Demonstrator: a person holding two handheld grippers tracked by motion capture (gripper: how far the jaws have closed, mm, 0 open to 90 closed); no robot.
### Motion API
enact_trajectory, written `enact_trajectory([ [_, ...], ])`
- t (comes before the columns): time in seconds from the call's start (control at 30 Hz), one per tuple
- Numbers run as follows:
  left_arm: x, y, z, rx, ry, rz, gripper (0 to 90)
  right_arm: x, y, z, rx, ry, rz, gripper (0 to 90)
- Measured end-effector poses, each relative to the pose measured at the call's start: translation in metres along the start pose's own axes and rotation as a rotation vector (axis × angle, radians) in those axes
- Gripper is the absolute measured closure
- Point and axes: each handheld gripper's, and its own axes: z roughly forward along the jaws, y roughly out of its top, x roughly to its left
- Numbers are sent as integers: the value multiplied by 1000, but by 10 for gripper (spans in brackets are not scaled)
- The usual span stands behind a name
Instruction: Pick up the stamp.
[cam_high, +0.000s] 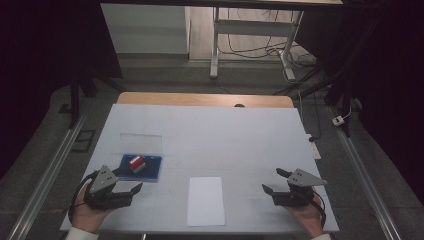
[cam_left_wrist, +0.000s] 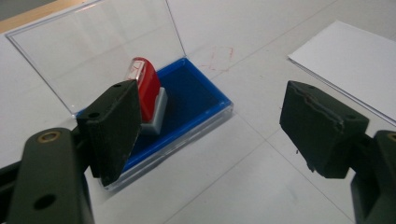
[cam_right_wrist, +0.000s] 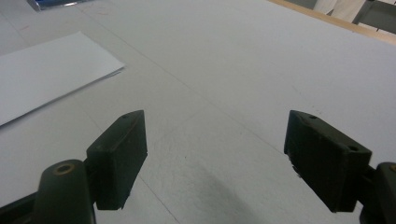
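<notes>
High view: dim overall, dark at both sides and upper corners; the counter (cam_high: 250, 135) is the brightest area, evenly lit without hard shadows. Detail is soft and slightly grainy. Left gripper view: brighter, sharp on the stamp (cam_left_wrist: 145, 91); the clear lid (cam_left_wrist: 93, 51) carries a pale sheen, and the near jaws are softly blurred. Right gripper view: a diffuse shadow lies on the counter between the jaws; the far edge is out of focus.

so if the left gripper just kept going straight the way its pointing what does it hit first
Probably the open blue stamp case. The left gripper, its jaws open with nothing between them, points at the case's near right corner, and the red stamp sits behind its left jaw. Depth is unclear, so it might touch bare table first.
</notes>
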Motion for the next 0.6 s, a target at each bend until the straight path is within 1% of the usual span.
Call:
enact_trajectory([
  [0.13,5,7,-1,6,5,4,211,0,0,0,3,3,3,207],
  [0.33,14,15,0,26,0,-10,212,1,0,0,4,-1,1,208],
  [0.43,19,20,3,42,-7,-11,215,1,0,0,10,0,3,208],
  [0.47,23,23,6,51,-6,-11,219,1,0,1,11,0,2,208],
  [0.5,23,23,6,51,-6,-11,221,1,0,1,11,0,2,208],
  [0.53,25,24,8,56,-10,-14,223,1,-1,1,14,-6,0,208],
  [0.6,29,27,12,68,-9,-19,226,1,-1,1,11,-4,1,208],
])
